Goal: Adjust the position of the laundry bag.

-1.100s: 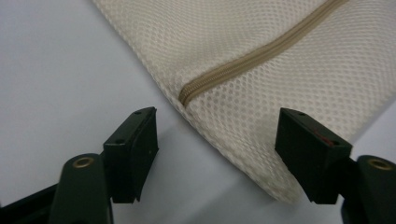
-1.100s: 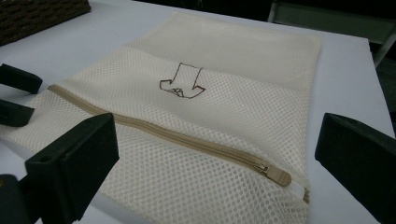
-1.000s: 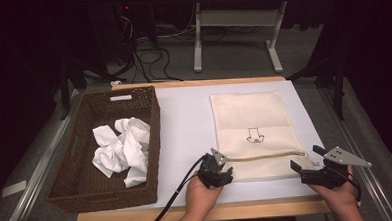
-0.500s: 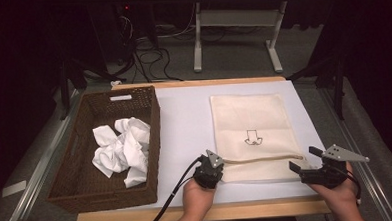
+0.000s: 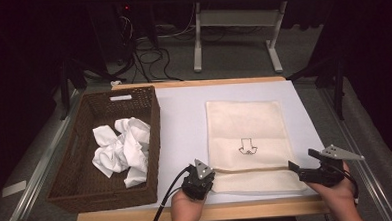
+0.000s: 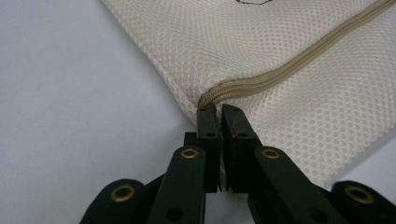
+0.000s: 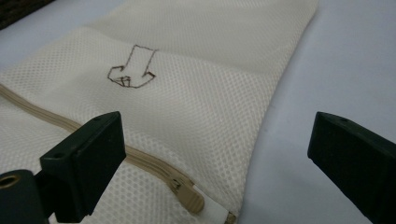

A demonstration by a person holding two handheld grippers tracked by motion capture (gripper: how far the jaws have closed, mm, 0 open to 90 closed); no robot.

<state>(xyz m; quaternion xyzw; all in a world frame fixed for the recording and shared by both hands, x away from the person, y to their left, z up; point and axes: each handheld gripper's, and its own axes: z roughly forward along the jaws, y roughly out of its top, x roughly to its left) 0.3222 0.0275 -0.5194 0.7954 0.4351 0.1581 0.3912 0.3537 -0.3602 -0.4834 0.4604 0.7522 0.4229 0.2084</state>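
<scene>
A cream mesh bag [image 5: 245,128] with a drawn arrow lies flat on the white table top, its zipper [image 6: 289,70] running along the near end. My left gripper [image 5: 203,174] is at the bag's near left corner. In the left gripper view its jaws [image 6: 218,112] are pressed together at the zipper's end, pinching the bag's edge [image 6: 280,56]. My right gripper [image 5: 302,161] stands open at the bag's near right corner. In the right gripper view the zipper pull [image 7: 189,196] lies low between the wide-apart jaws [image 7: 219,135], untouched.
A dark wicker basket [image 5: 154,122] stands at the left of the table with crumpled white cloth [image 5: 120,149] inside. The table's wooden front edge [image 5: 238,211] runs just under both hands. Cables and a desk frame lie on the floor beyond.
My left gripper has slid left and nearer along the bag's near end to its corner. The right gripper has barely moved and stays open.
</scene>
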